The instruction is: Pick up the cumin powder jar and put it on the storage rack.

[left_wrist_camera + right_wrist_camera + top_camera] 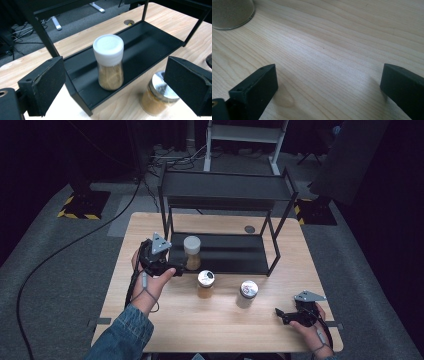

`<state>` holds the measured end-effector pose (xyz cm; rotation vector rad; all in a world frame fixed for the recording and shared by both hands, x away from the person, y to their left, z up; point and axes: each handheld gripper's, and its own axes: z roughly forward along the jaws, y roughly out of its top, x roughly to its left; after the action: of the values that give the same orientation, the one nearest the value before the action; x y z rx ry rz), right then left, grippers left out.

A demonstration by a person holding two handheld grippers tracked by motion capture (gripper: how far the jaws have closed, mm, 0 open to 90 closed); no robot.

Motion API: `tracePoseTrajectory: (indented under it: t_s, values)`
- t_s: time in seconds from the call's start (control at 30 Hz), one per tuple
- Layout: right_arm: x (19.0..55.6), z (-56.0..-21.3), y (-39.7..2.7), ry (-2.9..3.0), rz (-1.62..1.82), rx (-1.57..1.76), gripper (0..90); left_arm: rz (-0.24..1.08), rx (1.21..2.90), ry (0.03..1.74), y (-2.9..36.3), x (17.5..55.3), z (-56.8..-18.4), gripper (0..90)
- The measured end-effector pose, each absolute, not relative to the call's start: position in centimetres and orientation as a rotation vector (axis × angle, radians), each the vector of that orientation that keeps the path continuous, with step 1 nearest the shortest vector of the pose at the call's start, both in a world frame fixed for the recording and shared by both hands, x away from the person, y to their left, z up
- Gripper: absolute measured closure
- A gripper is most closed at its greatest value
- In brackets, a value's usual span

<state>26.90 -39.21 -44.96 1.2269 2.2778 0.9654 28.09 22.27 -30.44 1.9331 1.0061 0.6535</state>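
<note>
our left gripper [176, 268] stands wide open and empty, just short of the white-capped jar [109, 62], which sits upright on the lower tray of the black rack [150, 47]. if we swing back in carelessly a jaw could clip that tall, narrow jar and topple it, since its smooth glass offers little friction. just right of these jaws stands a chrome-lidded jar [160, 93] on the pale wood table [220, 320], round and squat. our right gripper [278, 313] rests open on bare grain, holding nothing. beyond it stands a third jar [248, 291].
</note>
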Motion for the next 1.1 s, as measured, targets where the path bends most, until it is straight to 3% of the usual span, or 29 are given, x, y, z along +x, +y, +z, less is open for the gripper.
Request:
tracePoseTrajectory:
  t_s: [1.1]
  values:
    - [26.9, -45.0, -39.2, 2.275, 0.966, 1.231, 1.1, 0.645, 2.024, 1.099, 25.0, 23.3, -39.0, 4.8]
